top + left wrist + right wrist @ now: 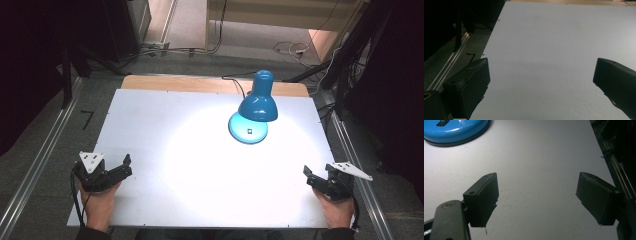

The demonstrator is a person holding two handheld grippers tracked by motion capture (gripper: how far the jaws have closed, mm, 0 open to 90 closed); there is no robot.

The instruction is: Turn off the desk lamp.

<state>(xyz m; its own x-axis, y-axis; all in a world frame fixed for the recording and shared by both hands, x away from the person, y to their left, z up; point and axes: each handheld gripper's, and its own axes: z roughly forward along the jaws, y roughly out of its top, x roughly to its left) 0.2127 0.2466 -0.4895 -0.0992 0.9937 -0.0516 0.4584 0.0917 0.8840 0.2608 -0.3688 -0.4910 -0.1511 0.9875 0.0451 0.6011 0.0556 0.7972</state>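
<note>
Lamp (257,107) | glossy blue, round base with black switch, shade lit and tipped down, stood far-centre on white counter (165,150) | left gripper (120,167) near-left, jaws released | right gripper (311,176) near-right, jaws released | both well apart from lamp

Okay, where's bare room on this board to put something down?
Nearly all of the board is bare: the whole left half and the middle between the left tool and right tool. Crowded only at the far right, around the lamp.
</note>
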